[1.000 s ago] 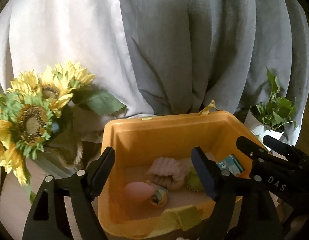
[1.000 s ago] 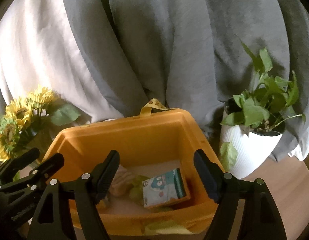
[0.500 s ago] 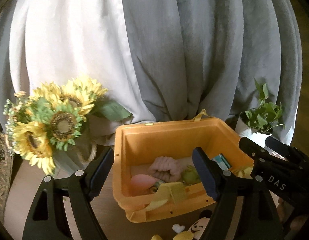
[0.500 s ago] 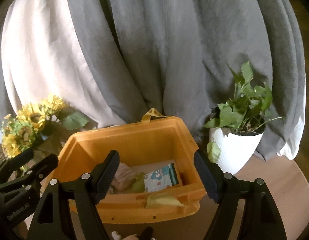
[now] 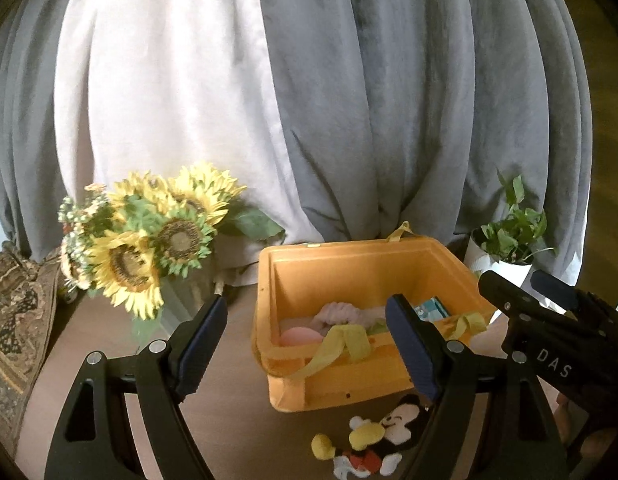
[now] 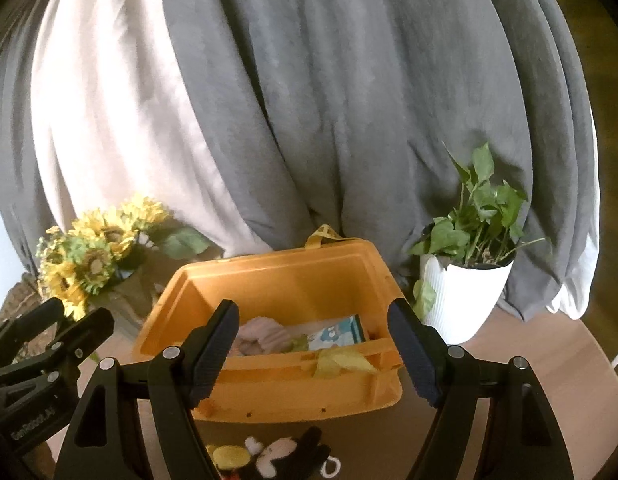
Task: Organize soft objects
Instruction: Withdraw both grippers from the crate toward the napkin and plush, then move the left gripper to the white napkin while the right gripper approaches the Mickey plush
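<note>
- The left hand-held gripper (image 5: 305, 344) is held spread wide above the desk (image 5: 229, 408), with nothing between its fingers.
- The right hand-held gripper (image 6: 313, 352) is likewise held wide apart and nothing is gripped by it.
- An orange bin (image 5: 369, 272) is seen standing on the desk ahead of both grippers, with yellow straps (image 5: 341, 344) draped over its near rim.
- Inside the bin a pink ribbed toy (image 5: 341, 312), a smooth pink toy (image 5: 299, 336) at the near left and a blue printed pack (image 6: 337, 332) at the right are seen; a greenish item (image 6: 299, 345) is lodged between the ribbed toy and the pack, and what it is cannot be told.
- A mouse plush (image 5: 373, 440) is seen lying on the desk just in front of the bin, outside it; from the right wrist only its upper part (image 6: 269, 452) is shown at the bottom edge.
- Sunflowers (image 5: 149, 240) are placed to the left of the bin, and a plant (image 6: 465, 280) in a white ribbed pot to its right.
- Grey and white curtains (image 6: 309, 100) are hung behind everything.
</note>
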`<state>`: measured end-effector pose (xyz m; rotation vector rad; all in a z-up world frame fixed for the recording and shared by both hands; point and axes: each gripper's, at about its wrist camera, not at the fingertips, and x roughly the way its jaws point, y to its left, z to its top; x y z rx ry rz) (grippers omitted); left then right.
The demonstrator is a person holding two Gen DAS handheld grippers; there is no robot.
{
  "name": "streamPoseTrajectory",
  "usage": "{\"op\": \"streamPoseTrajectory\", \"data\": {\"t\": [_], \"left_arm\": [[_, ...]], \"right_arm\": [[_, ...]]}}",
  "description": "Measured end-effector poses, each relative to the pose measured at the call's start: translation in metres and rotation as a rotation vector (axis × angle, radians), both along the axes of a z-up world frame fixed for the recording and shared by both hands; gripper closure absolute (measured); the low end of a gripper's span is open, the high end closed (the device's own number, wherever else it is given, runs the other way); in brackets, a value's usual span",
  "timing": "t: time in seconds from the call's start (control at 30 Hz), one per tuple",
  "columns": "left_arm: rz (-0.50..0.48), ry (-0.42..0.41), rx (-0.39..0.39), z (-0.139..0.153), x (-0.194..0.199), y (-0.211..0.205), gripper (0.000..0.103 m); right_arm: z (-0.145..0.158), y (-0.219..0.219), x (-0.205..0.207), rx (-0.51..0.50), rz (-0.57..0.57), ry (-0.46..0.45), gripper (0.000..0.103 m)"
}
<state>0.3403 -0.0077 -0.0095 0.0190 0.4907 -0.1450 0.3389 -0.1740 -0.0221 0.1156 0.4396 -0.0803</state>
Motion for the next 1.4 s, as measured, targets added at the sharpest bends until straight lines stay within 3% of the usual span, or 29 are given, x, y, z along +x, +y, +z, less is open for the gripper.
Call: {"op": "streamPoseTrajectory", "data": {"t": [0.77, 1.4], "left_arm": [[0.13, 0.029, 0.008, -0.015, -0.085, 0.001, 0.022], [0.255, 0.119, 0.009, -0.061, -0.117, -0.014, 0.022]], "right_arm": [[-0.013, 0.003, -0.057, 0.018, 0.12, -0.003, 0.025], [-0.056, -0.007, -0.066, 0.035, 0.262, 0.075, 0.025]]}}
